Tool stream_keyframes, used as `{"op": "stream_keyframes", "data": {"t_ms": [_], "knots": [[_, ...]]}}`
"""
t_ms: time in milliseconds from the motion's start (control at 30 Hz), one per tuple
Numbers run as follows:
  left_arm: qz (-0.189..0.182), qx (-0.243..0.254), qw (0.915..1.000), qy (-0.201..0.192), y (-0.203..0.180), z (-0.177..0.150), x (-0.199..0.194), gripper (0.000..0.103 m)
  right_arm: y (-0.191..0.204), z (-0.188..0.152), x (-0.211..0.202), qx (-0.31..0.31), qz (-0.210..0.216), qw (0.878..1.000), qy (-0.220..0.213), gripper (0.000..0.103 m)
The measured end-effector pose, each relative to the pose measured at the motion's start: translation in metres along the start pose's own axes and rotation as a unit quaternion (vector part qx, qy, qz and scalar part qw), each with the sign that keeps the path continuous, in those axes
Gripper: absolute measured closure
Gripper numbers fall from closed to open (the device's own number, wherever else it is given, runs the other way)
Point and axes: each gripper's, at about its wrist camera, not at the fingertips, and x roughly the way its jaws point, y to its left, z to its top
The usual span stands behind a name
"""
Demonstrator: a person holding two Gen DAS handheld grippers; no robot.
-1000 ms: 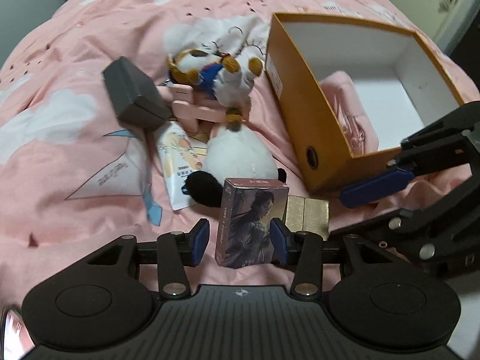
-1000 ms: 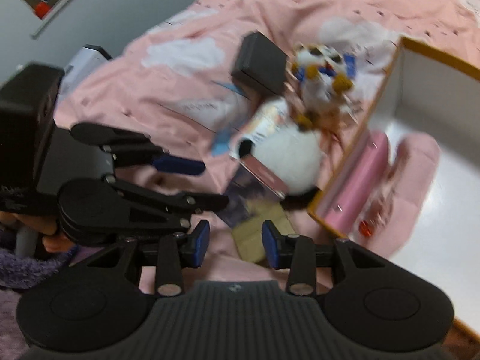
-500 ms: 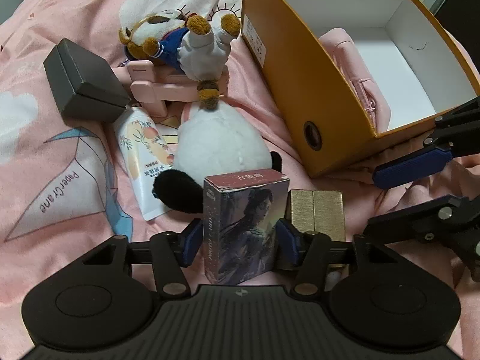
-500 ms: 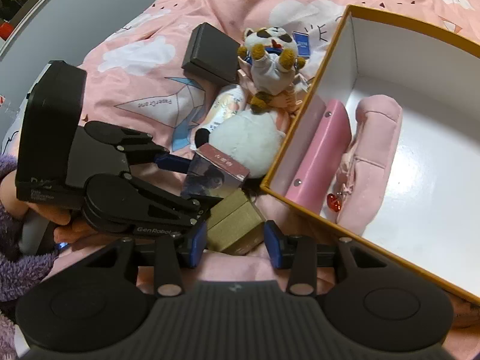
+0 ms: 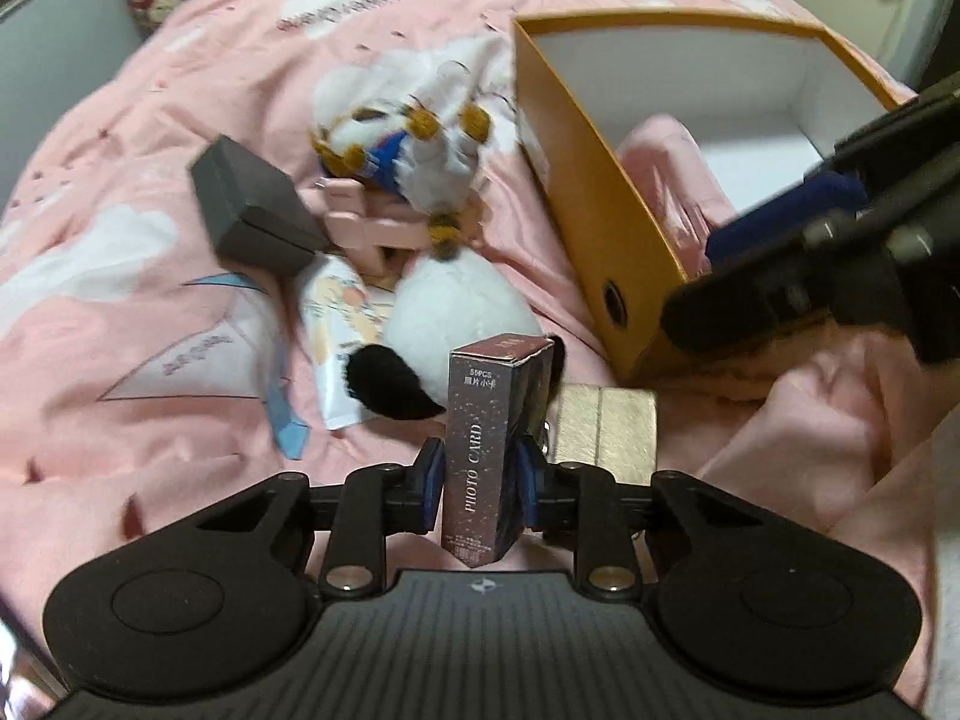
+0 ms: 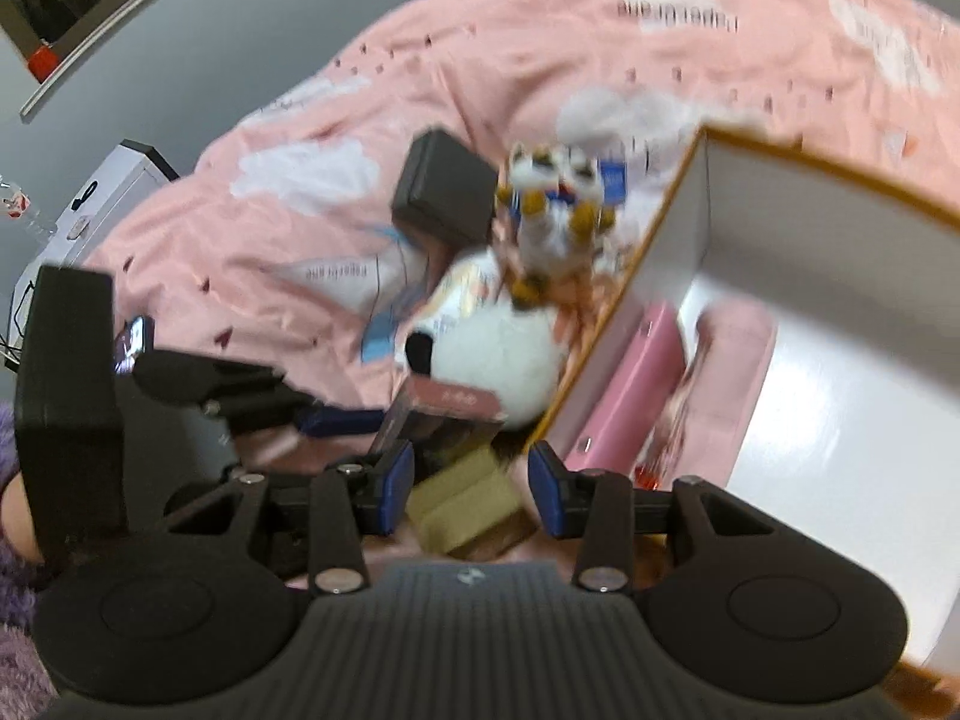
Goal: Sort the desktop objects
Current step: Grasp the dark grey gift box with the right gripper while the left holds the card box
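A dark pink photo card box stands upright between the blue pads of my left gripper. The jaws are closing and both pads touch its sides. The box's narrow side, printed PHOTO CARD, faces the camera. A gold box lies on the pink bedspread just to its right. My right gripper hovers open over this gold box, pads clear of it. In the right wrist view the photo card box shows just beyond. The orange storage box stands open at the right with a pink pouch inside.
Behind the card box lie a white-and-black plush, a cat plush, a pink stand, a sachet and a dark grey box. A purple sleeve shows at the left edge.
The left jaws have narrowed onto the photo card box, which has turned from its picture face to its narrow side. The right gripper has lifted a little above the gold box.
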Motion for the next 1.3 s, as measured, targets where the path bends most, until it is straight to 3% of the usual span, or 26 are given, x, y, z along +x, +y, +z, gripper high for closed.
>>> {"op": "stream_keyframes", "data": {"t_ms": [267, 433, 567, 700, 800, 1300], "knots": [[-0.009, -0.119, 0.9919, -0.043, 0.043, 0.01, -0.037, 0.076, 0.002, 0.036, 0.002, -0.027, -0.023, 0.998, -0.042, 0.058], [-0.01, -0.178, 0.9824, -0.056, 0.079, 0.018, -0.052, 0.076, 0.011, 0.064, 0.024, -0.02, 0.008, 0.999, -0.041, 0.058], [0.022, -0.209, 0.9751, -0.07, 0.106, 0.029, -0.061, 0.076, 0.024, 0.087, 0.048, -0.031, 0.021, 0.998, -0.045, 0.058], [0.053, -0.228, 0.9696, -0.071, 0.126, 0.038, -0.062, 0.076, 0.033, 0.111, 0.075, -0.032, 0.03, 0.998, -0.049, 0.058], [0.067, -0.24, 0.9661, -0.068, 0.139, 0.043, -0.054, 0.077, 0.039, 0.127, 0.098, -0.035, 0.012, 0.998, -0.051, 0.052], [0.058, -0.259, 0.9627, -0.054, 0.156, 0.047, -0.037, 0.077, 0.043, 0.164, 0.175, -0.028, -0.023, 0.999, 0.0, 0.048]]}}
